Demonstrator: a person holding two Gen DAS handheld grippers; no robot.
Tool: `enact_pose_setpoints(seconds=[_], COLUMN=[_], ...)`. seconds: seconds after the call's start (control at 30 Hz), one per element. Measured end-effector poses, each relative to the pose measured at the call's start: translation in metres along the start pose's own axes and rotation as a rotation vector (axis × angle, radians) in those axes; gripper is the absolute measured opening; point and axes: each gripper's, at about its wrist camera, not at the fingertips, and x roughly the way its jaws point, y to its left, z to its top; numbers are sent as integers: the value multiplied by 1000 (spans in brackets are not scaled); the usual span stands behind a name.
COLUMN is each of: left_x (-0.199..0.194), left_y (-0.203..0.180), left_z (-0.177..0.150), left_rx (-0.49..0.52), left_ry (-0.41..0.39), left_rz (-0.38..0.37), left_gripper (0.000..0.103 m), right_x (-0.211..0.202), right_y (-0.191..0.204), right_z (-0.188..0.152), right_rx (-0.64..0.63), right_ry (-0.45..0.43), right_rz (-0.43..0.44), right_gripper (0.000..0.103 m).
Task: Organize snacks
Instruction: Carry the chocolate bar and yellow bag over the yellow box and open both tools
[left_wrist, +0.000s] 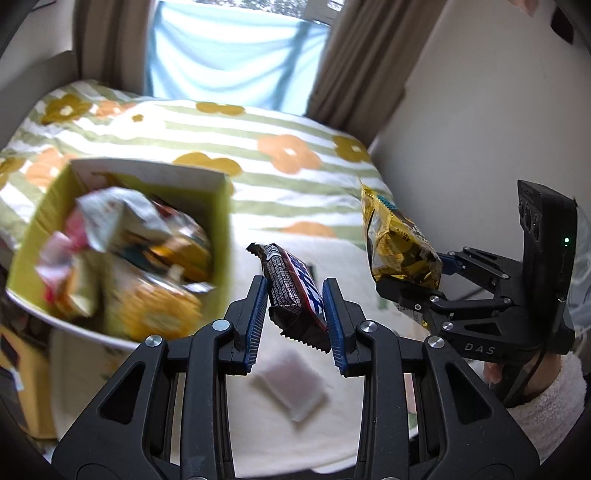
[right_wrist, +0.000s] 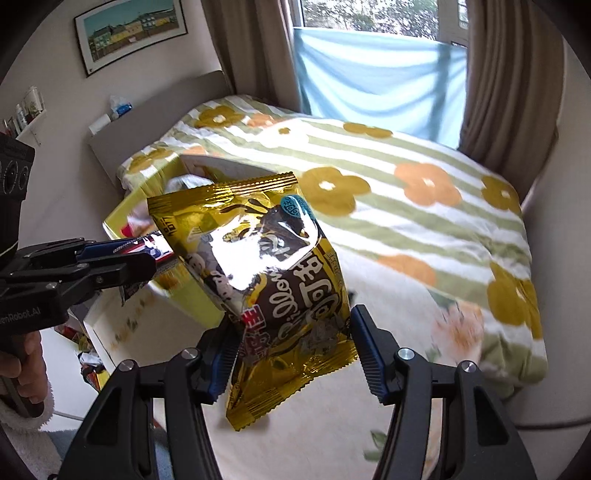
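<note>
Left wrist view has the left tongs clamped on a chocolate bar, long axis pointing away, with the snack box just up-left and nearer than to the right tongs, clamped on a gold packet

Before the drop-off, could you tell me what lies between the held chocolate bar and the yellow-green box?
Nothing: in the left wrist view only bare cream blanket separates the bar from the box.
</note>
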Motion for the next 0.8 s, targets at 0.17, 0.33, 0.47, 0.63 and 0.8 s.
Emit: enact_pose_setpoints(seconds=[0.17, 0.33, 0.47, 0.63, 0.8], left_x=[-8, 1, 14, 23, 30], left_y=[69, 129, 162, 190, 206], left_z=[34, 49, 45, 32, 23], left_rx=[-26, -29, 23, 35, 36], left_ry=[-10, 44, 101, 106, 145], left_rz=[35, 50, 36, 45, 44], left_gripper=[28, 28, 37, 102, 102], right_x=[39, 84, 114, 138, 142], right_y=[40, 79, 98, 105, 106], right_z=[48, 83, 92, 87, 79], right_rx=[-31, -19, 15, 68, 107], right_ry=[-9, 15, 52, 108, 151], right_rz=[38, 75, 78, 35, 1], right_gripper=[55, 55, 55, 55, 55])
